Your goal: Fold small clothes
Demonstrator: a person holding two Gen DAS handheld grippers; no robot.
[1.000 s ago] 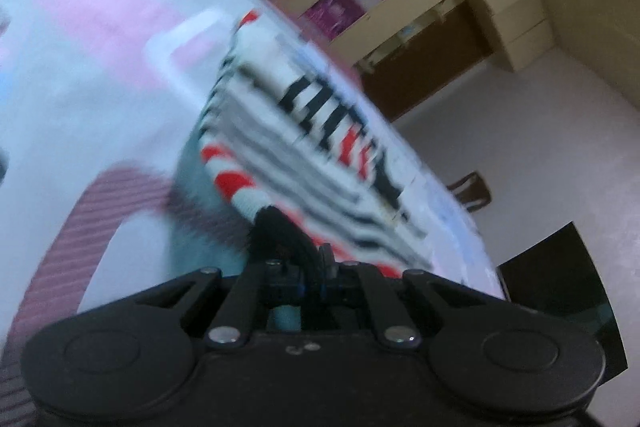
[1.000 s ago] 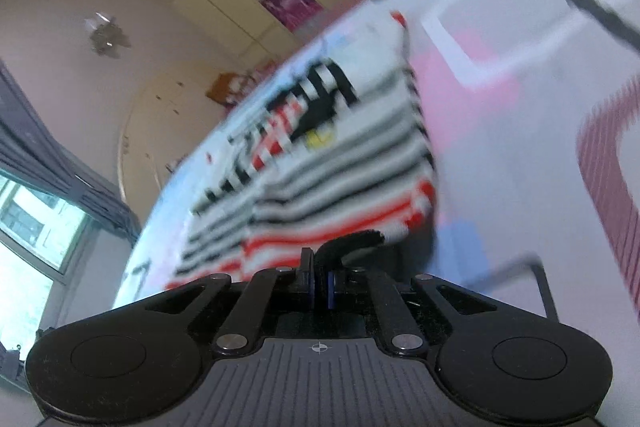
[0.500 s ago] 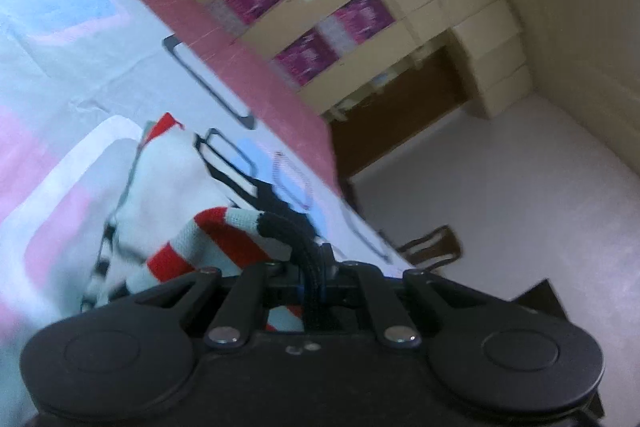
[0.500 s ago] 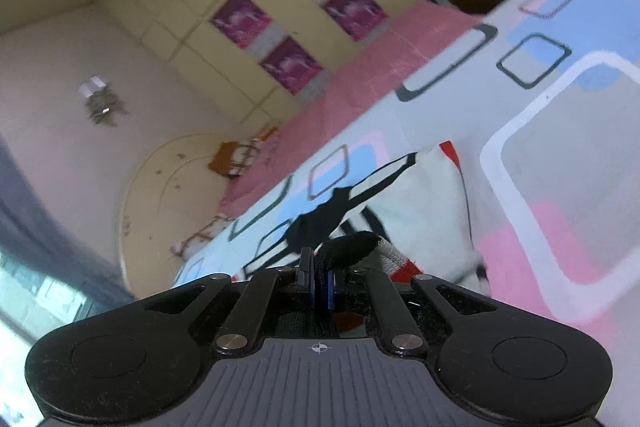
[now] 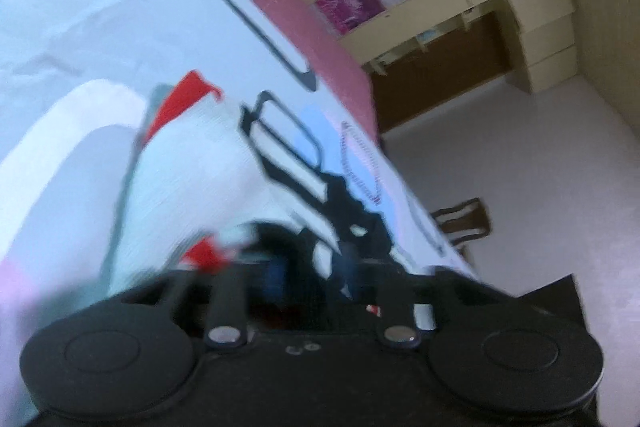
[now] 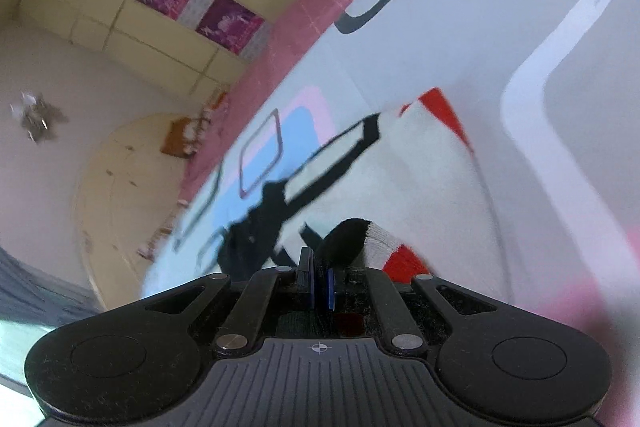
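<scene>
While the small garment (image 6: 420,179) lies on the bed sheet (image 6: 460,39), doubled over so that its plain white inner side faces up, the two tongs stand at the near edge of the fold, one at each corner. The right tongs (image 6: 319,285) are clenched on the black cuff (image 6: 346,241) of the garment, where the knit changes to a white and red band, and I judge that they hold this corner so that the folded layer lands straight on the layer below. The left tongs (image 5: 310,273) are opening at this moment; the dark edge of the cloth is between their jaws, but the picture is blurred there and the pads do not seem to press on it any more, so this corner looks released onto the bed. The garment is a white knitted piece with red tips, one at its far corner, and a black trim that runs along its edge in both views. It covers part of the sheet's pattern of blue, pink and dark outlined squares. The fold seems nearly finished, and the right corner is not yet let go. A wooden chair (image 5: 464,221) stands on the floor beyond the bed
</scene>
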